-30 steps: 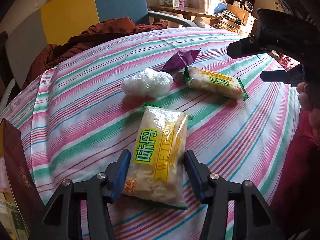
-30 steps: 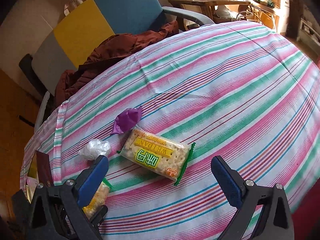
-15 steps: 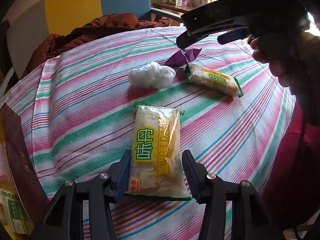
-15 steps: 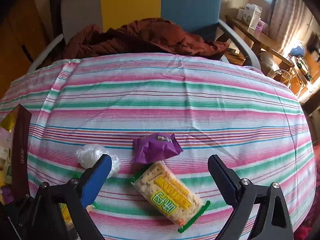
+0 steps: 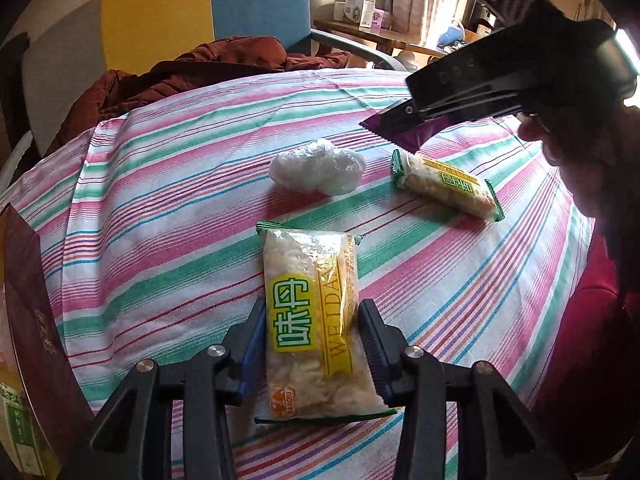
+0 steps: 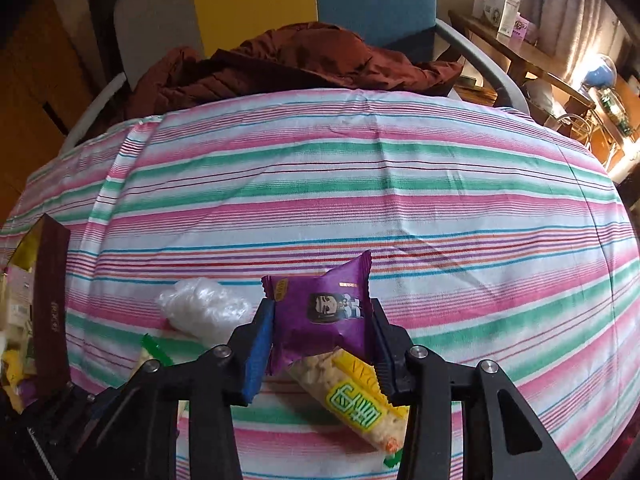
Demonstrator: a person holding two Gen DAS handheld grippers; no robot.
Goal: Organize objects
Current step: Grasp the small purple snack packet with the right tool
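Both tools were picking up snacks. The left tool point(image 5: 312, 344) squeezed the near cracker pack point(image 5: 310, 320); the right tool point(image 6: 320, 344) pinched the purple packet point(image 6: 324, 312). Next, probably the box point(image 5: 28, 308) at nine o'clock on the surface point(image 6: 360, 184).

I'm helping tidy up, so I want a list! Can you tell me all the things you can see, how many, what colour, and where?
cracker packets: 2, clear with yellow and green labels; one between the left gripper's fingers, one farther right on the cloth
purple snack packet: 1, purple, between the right gripper's fingers
crumpled plastic wrap: 1, whitish clear, mid-table
striped tablecloth: 1, pink, green and white, covering the table
dark red jacket: 1, on the chair behind
chair: 1, grey, yellow and blue panels
maroon box: 1, left table edge
left gripper: 1, black with blue pads
right gripper: 1, black with blue pads
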